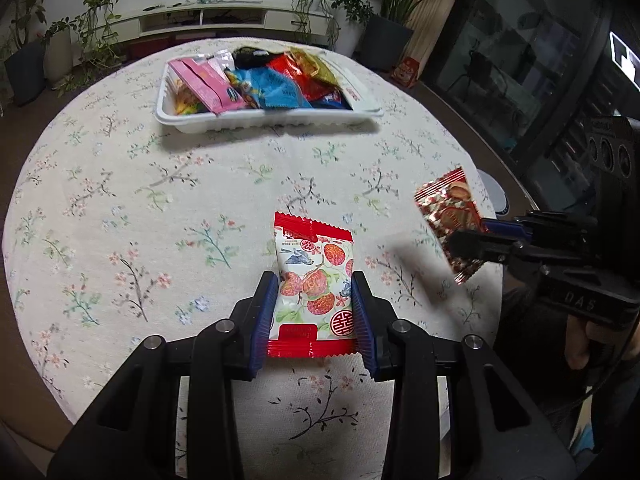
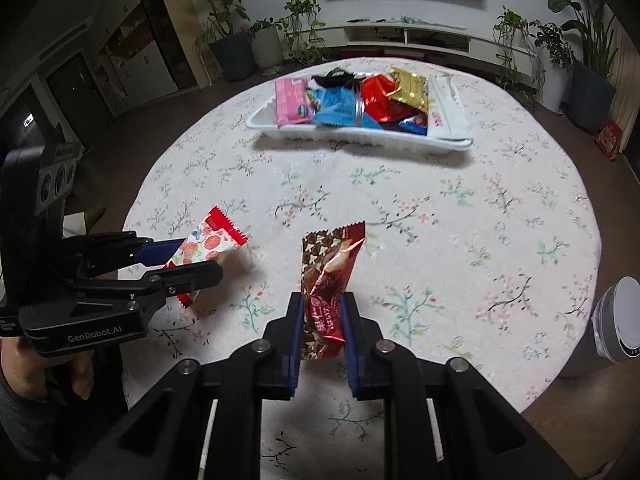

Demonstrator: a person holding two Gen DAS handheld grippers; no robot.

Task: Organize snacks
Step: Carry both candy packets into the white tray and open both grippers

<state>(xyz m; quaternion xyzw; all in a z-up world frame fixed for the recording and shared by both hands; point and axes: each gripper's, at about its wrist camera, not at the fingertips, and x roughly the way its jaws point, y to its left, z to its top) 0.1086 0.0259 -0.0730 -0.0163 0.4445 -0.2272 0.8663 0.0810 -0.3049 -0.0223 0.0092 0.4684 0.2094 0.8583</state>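
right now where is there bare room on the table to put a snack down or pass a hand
The floral tablecloth is bare across the wide middle, between the white plastic tray at the far side and the two held packets. The cloth left and right of the tray is also free. The tray itself is crowded with piled wrappers.

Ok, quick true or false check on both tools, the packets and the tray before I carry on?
1. The left tool grips a white packet printed with red fruit. True.
2. The right tool is empty. False: it is shut on a dark red packet.
3. The white tray already holds several snacks. True.
4. The tray sits on bare wood. False: it sits on a floral tablecloth.
5. Both packets lie in the tray. False: both are held, short of it.
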